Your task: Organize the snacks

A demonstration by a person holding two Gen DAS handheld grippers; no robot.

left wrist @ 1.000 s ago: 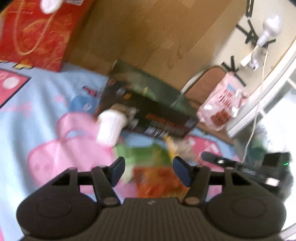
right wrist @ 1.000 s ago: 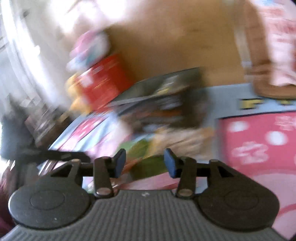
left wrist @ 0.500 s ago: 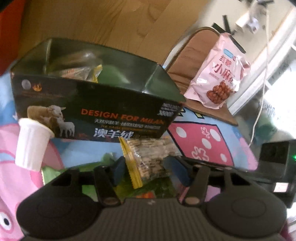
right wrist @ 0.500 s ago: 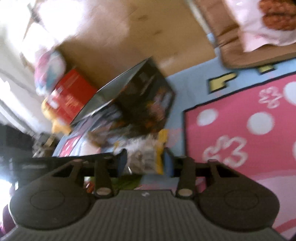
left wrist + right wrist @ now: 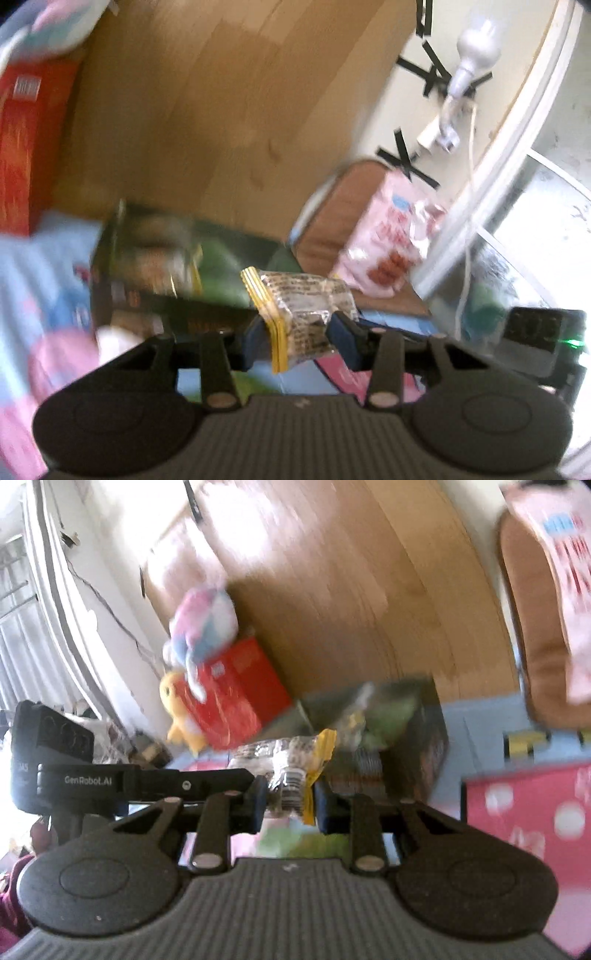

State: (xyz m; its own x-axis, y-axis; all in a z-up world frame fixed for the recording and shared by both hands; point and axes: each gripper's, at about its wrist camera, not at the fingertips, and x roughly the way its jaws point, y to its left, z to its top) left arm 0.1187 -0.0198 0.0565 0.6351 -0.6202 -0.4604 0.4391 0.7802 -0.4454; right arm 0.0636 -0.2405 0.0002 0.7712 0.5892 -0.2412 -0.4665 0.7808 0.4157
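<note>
A clear snack packet with a yellow edge [image 5: 303,314] is held between both grippers. My left gripper [image 5: 301,341] is shut on one end of it; my right gripper [image 5: 288,806] is shut on the other end, where the packet [image 5: 291,775] shows its yellow seal. The packet is lifted above the play mat. Behind it stands an open dark box [image 5: 159,266] with several snack packets inside; it also shows in the right wrist view [image 5: 402,738]. The left gripper's body [image 5: 74,771] reaches in from the left in the right wrist view.
A pink snack bag [image 5: 384,240] lies on a brown chair seat [image 5: 328,221] at right. A red box [image 5: 232,694] with plush toys [image 5: 199,631] stands beside the dark box. A white cup [image 5: 110,338] and green packets [image 5: 291,840] lie on the mat.
Both grippers have closed on the yellow-edged packet and lifted it off the mat toward the dark box. The views are blurred by motion.
</note>
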